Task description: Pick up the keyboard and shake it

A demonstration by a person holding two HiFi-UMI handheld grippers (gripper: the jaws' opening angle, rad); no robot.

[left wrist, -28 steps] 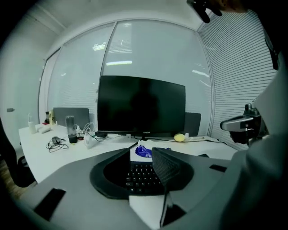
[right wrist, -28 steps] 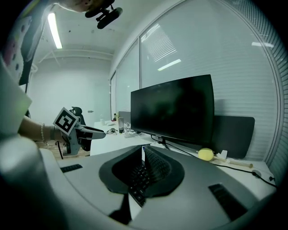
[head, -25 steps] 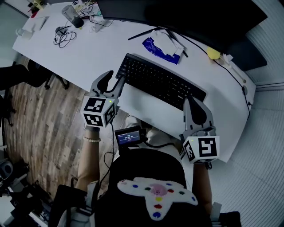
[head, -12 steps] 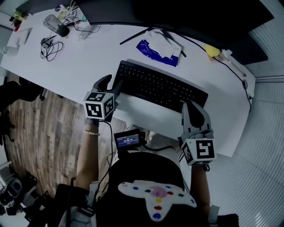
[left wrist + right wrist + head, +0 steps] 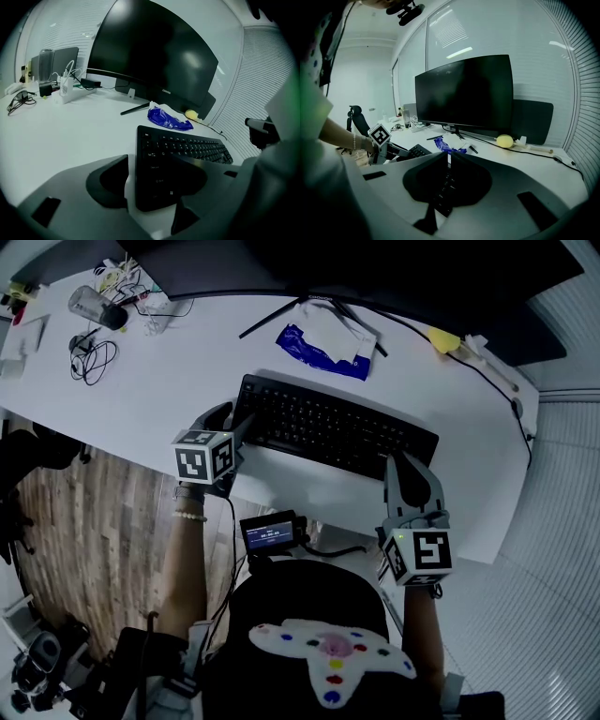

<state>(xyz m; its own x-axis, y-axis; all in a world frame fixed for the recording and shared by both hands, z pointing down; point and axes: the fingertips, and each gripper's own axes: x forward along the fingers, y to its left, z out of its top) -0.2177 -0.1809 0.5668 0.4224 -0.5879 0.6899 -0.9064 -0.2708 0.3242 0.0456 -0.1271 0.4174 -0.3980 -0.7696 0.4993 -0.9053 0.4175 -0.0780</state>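
The left gripper reaches in from the desk's near edge, tipped downward, its marker cube toward the person and a bare forearm with a bead bracelet behind it; its jaws have just been opening and stand wide apart, with the left end of the keyboard between them and a strip of white desk showing beside the left jaw, so nothing is gripped. The right gripper comes in over the near edge further right, angled down less steeply; its jaws are pressed together with only a thin slit between them and hold nothing, the tips over the keyboard's right end.

The keyboard lies flat on the desk, keys up, close to the near edge; its long axis runs roughly along that edge, left end at the left gripper, right end at the right one.

A clear tumbler sits near the far left corner; its contents cannot be made out; a blue packet lies between the keyboard and the monitor.
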